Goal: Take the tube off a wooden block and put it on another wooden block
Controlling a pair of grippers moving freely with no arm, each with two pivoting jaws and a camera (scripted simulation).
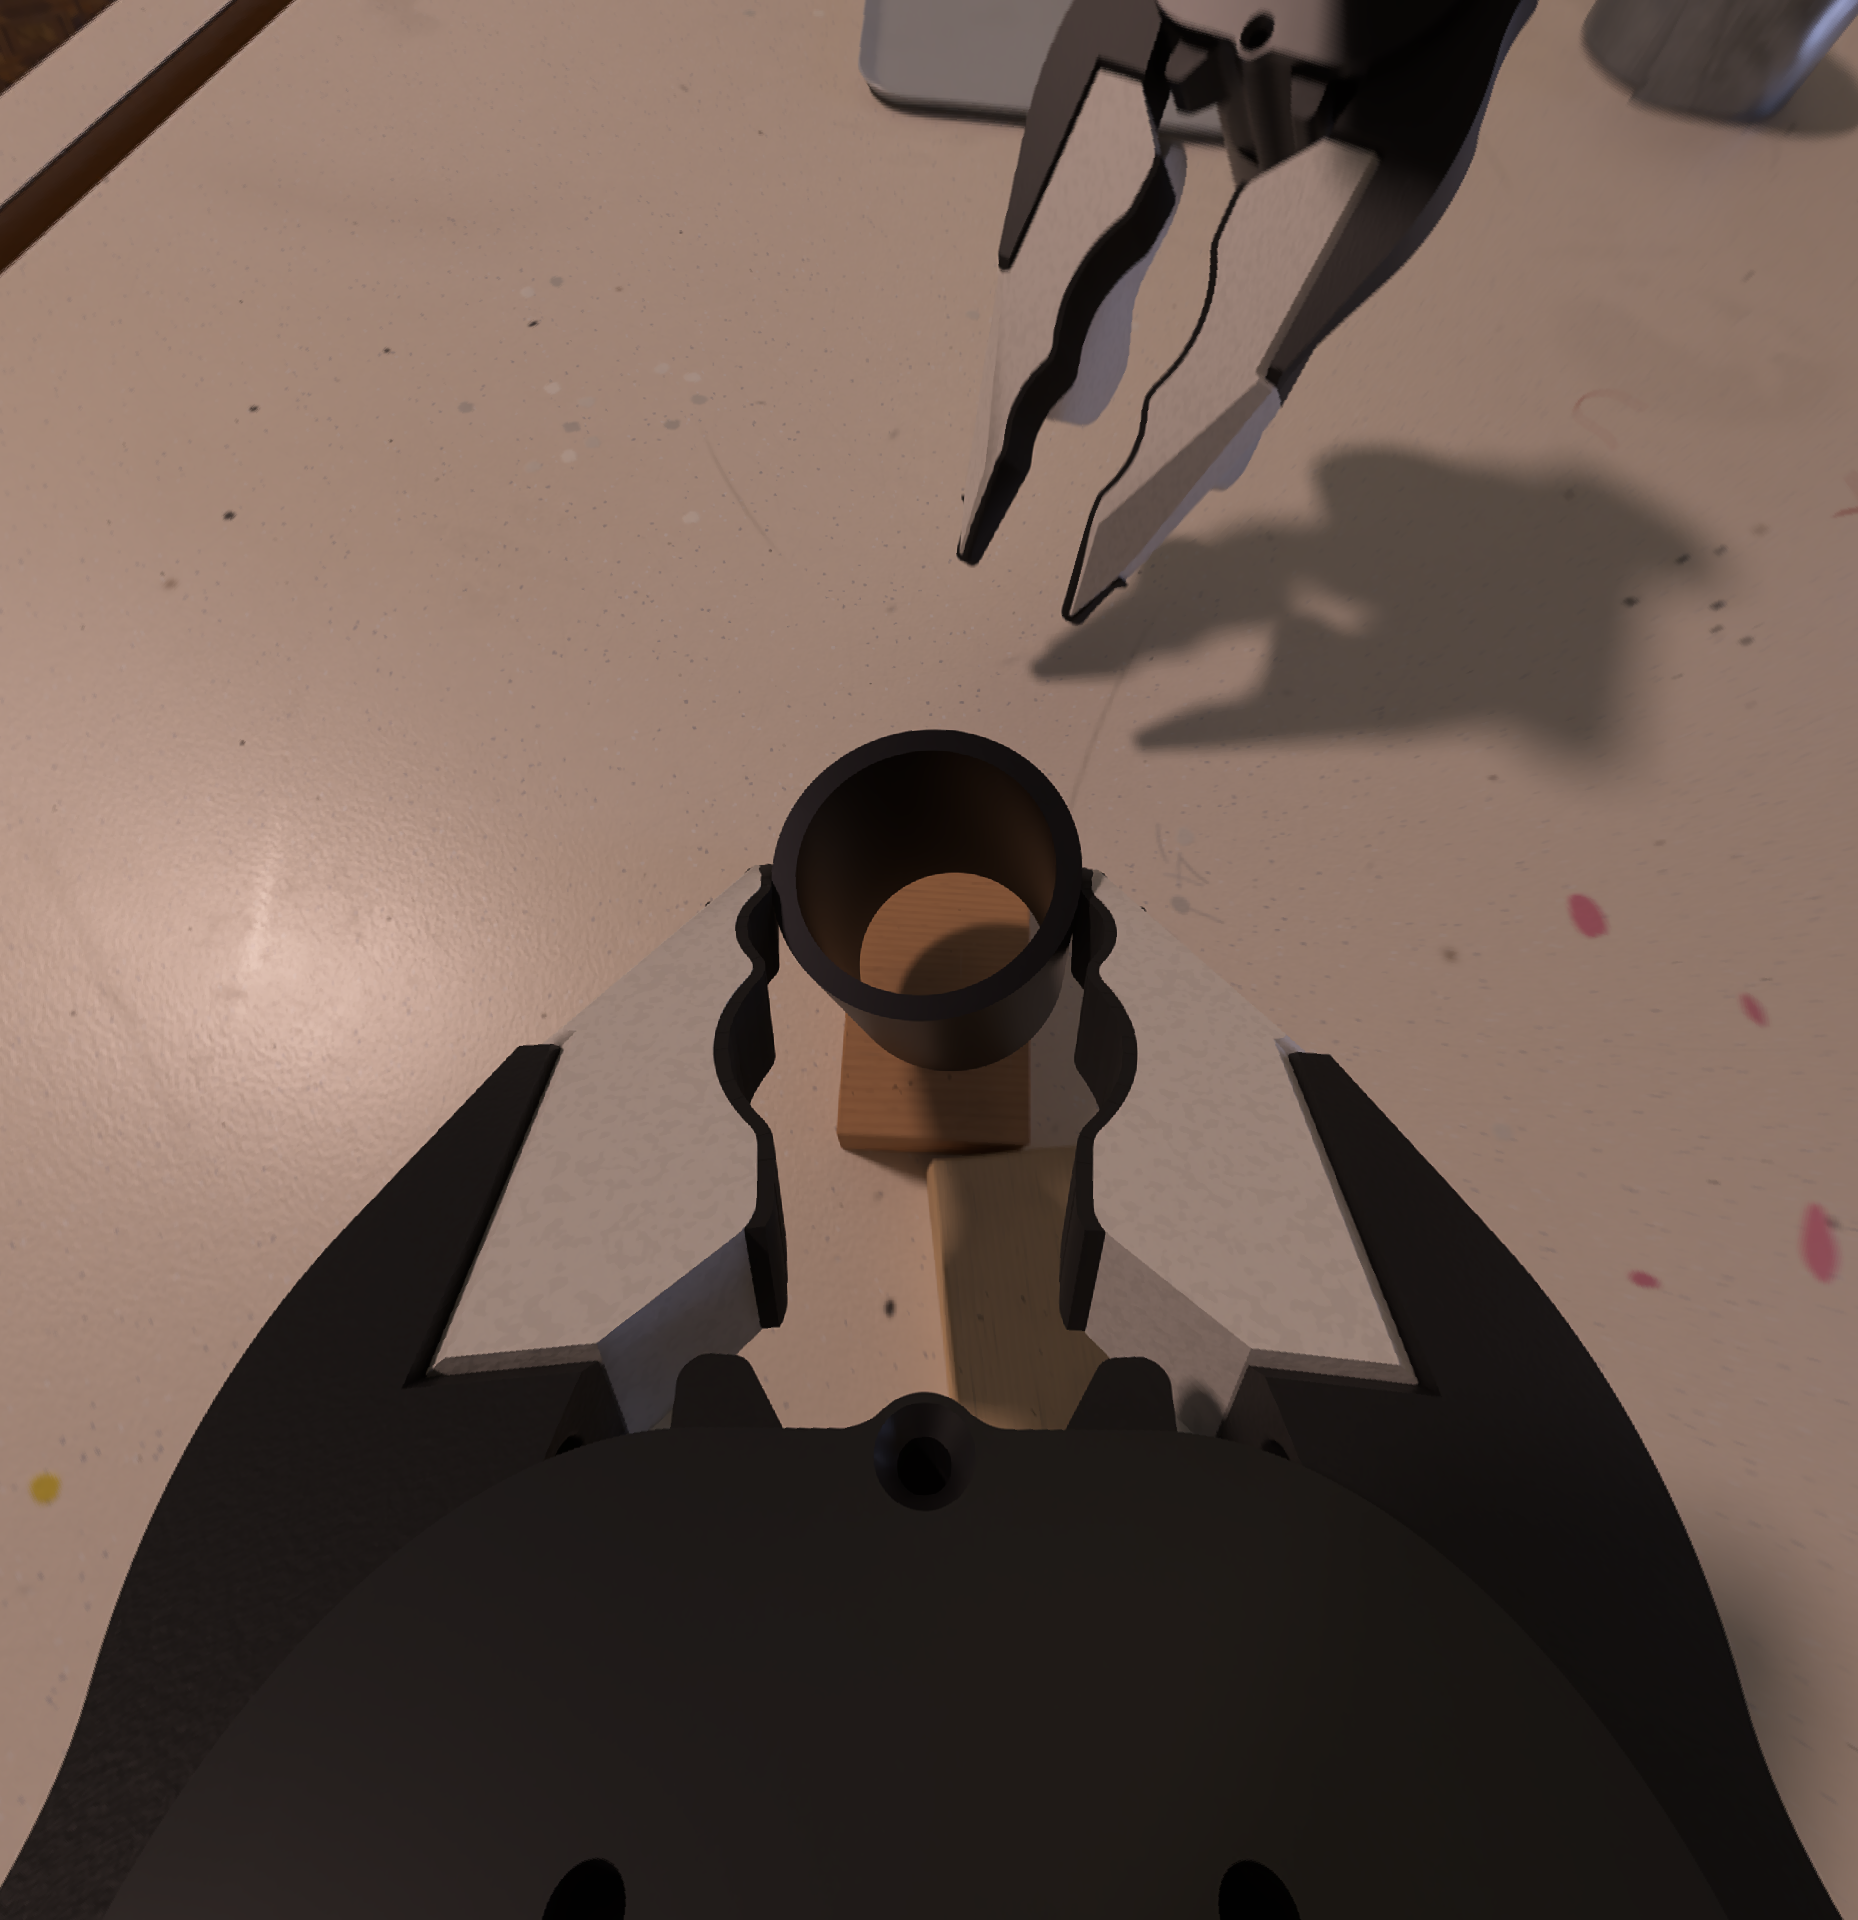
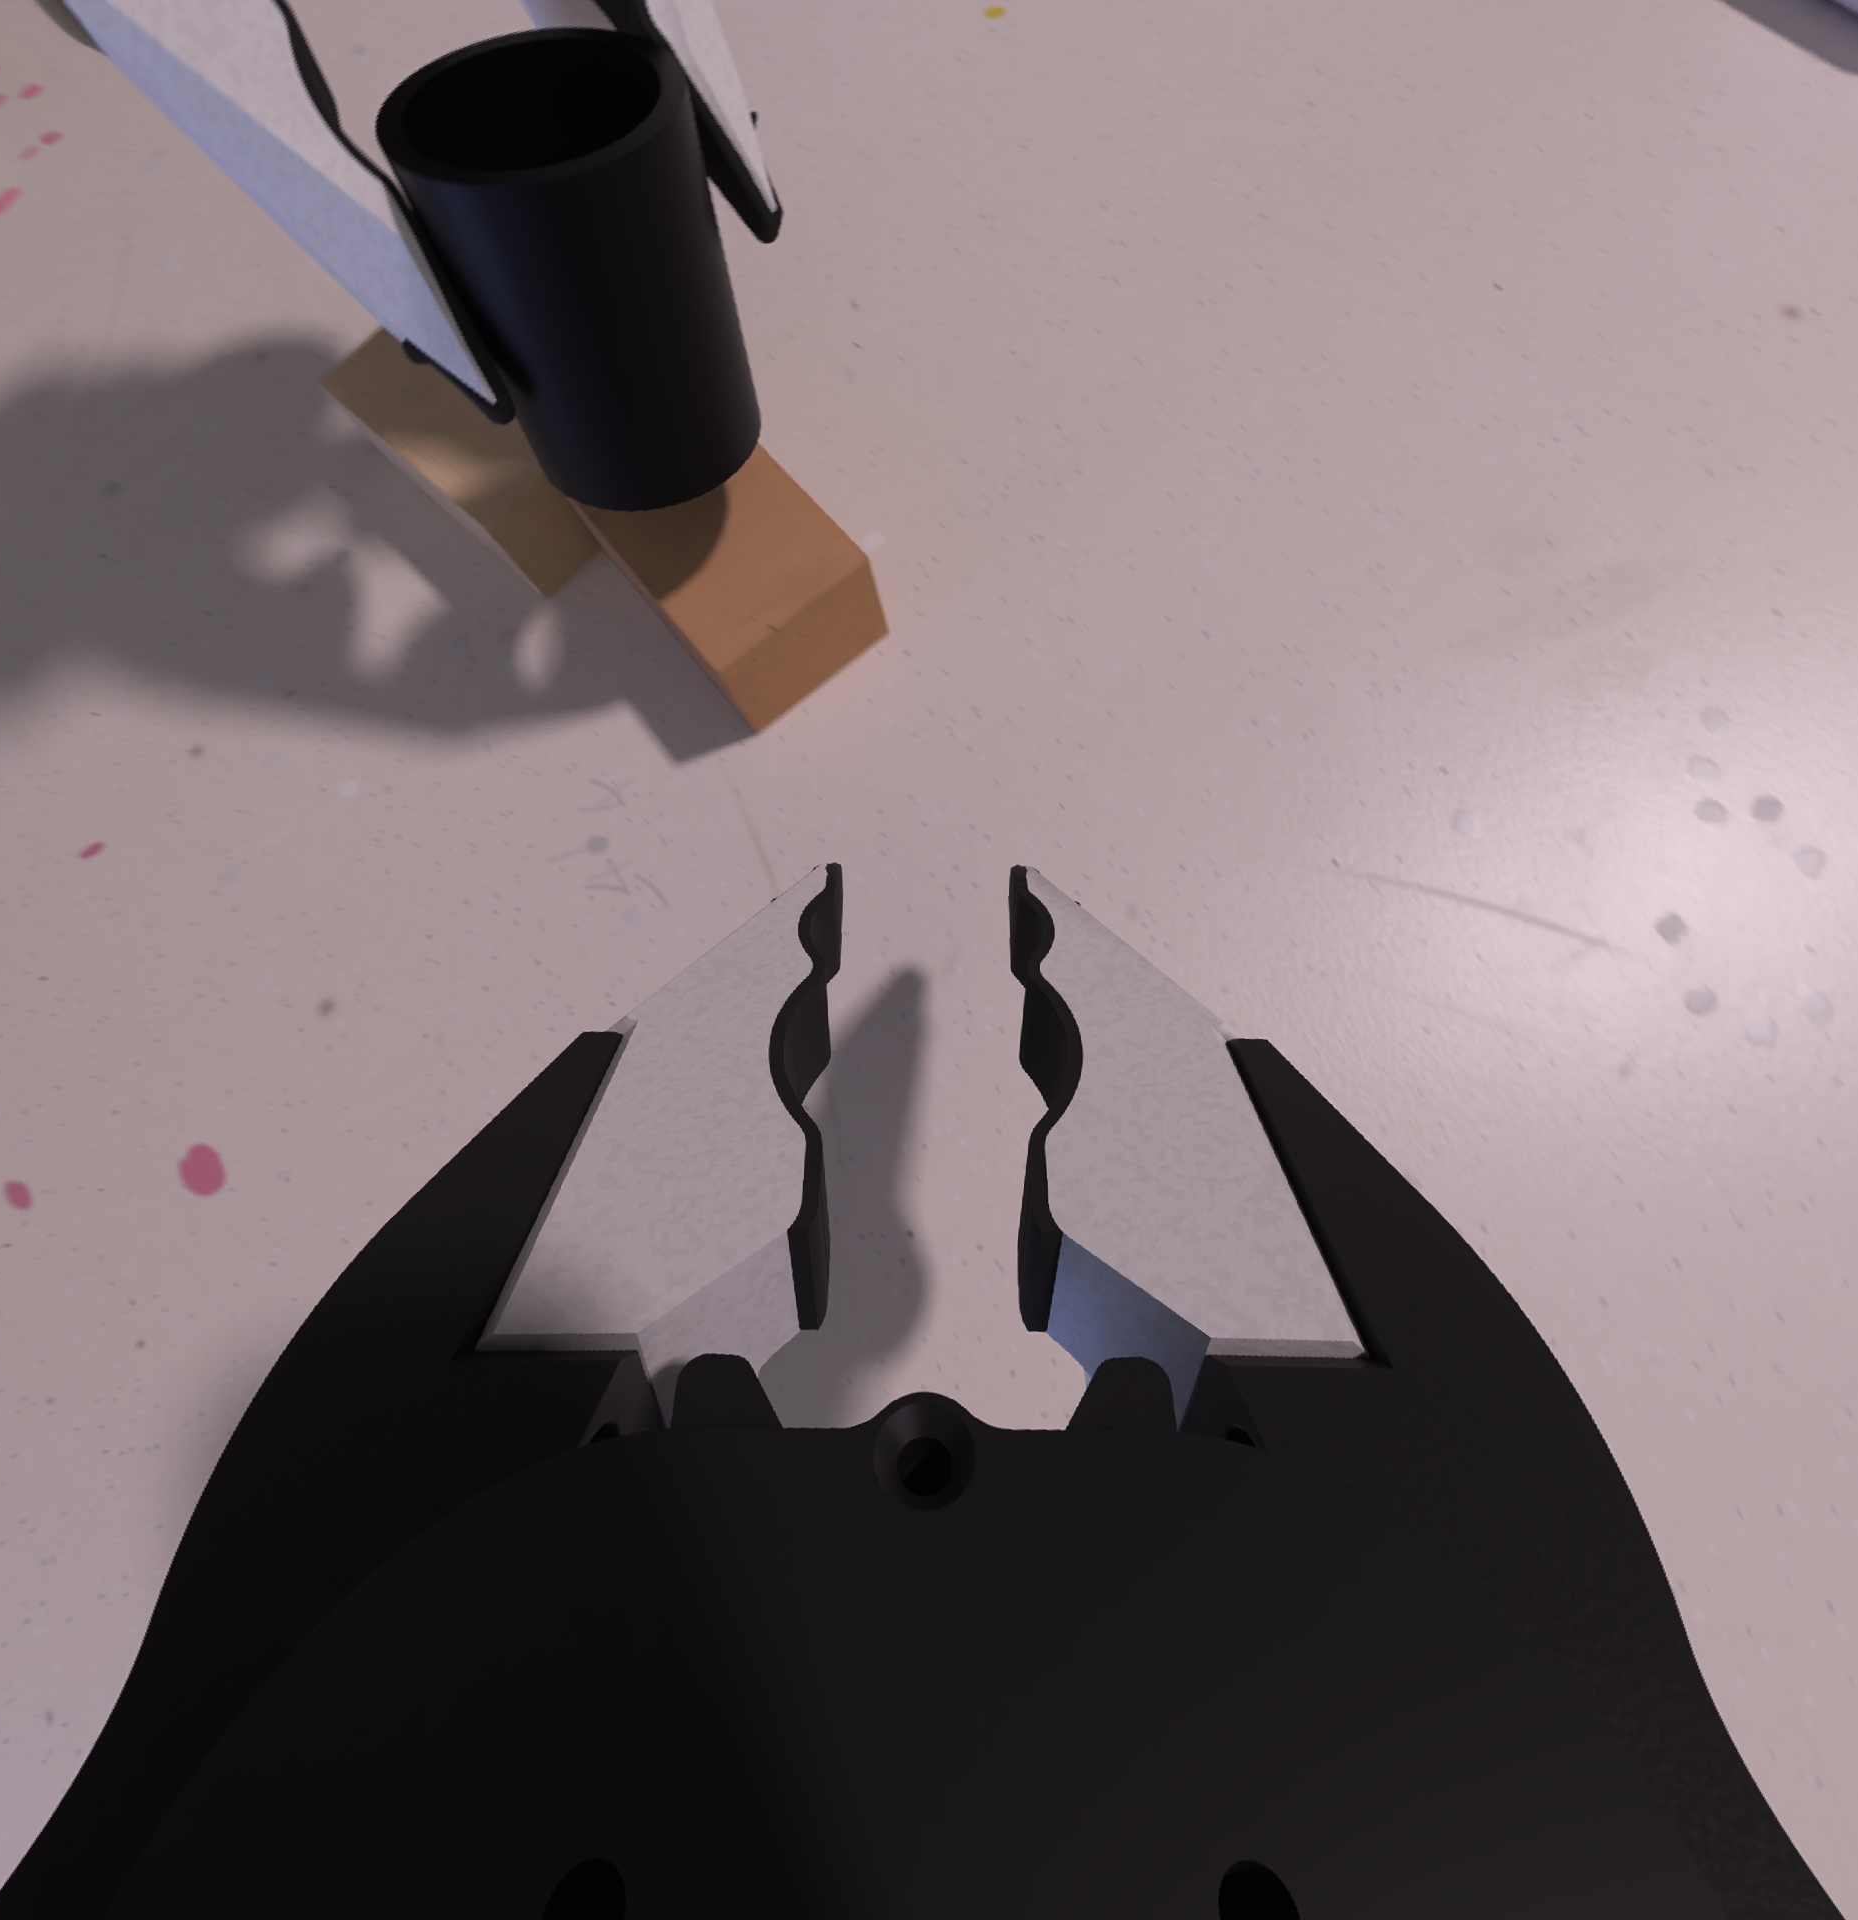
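Note:
A black open tube (image 1: 925,894) stands upright between the fingertips of my left gripper (image 1: 925,883), which is shut on its sides. The tube is over one end of a darker orange-brown wooden block (image 1: 930,1101); I cannot tell whether it rests on it or hangs just above. A paler wooden block (image 1: 1008,1278) lies against that block. The right wrist view shows the tube (image 2: 592,312), the darker block (image 2: 790,623), the paler block (image 2: 457,478) and the left fingers (image 2: 281,187). My right gripper (image 2: 925,883) is open and empty over bare table, apart from the blocks; it also shows in the left wrist view (image 1: 1029,580).
The pale table (image 1: 385,727) has paint specks. A flat grey object (image 1: 946,62) and a metal-looking cylinder (image 1: 1714,52) stand at the far side, behind the right gripper. A dark brown strip (image 1: 125,114) runs along the far left.

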